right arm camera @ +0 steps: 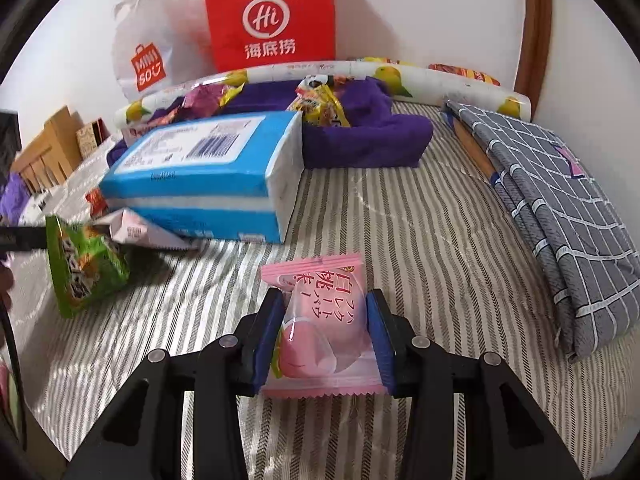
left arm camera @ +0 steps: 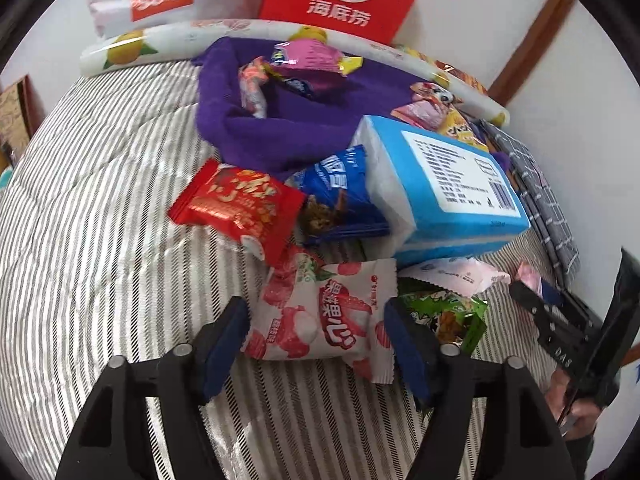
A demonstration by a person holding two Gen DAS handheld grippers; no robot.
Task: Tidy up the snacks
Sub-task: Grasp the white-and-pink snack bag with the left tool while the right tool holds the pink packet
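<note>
My left gripper (left arm camera: 316,320) is open, its jaws on either side of a white and red lychee snack packet (left arm camera: 320,316) lying on the striped cover. Beside it lie a green packet (left arm camera: 448,316), a red packet (left arm camera: 236,204) and a blue packet (left arm camera: 340,196). My right gripper (right arm camera: 326,316) is shut on a pink peach snack packet (right arm camera: 324,328), held just above the cover. The green packet (right arm camera: 84,268) also shows at the left of the right wrist view. A purple cloth (left arm camera: 256,128) at the back holds several small snacks.
A blue and white tissue pack (left arm camera: 440,188) lies among the snacks. A folded grey checked cloth (right arm camera: 560,216) lies at the right. A red paper bag (right arm camera: 272,16) and a white Miniso bag (right arm camera: 148,52) stand against the wall behind a lemon-print roll (right arm camera: 360,72).
</note>
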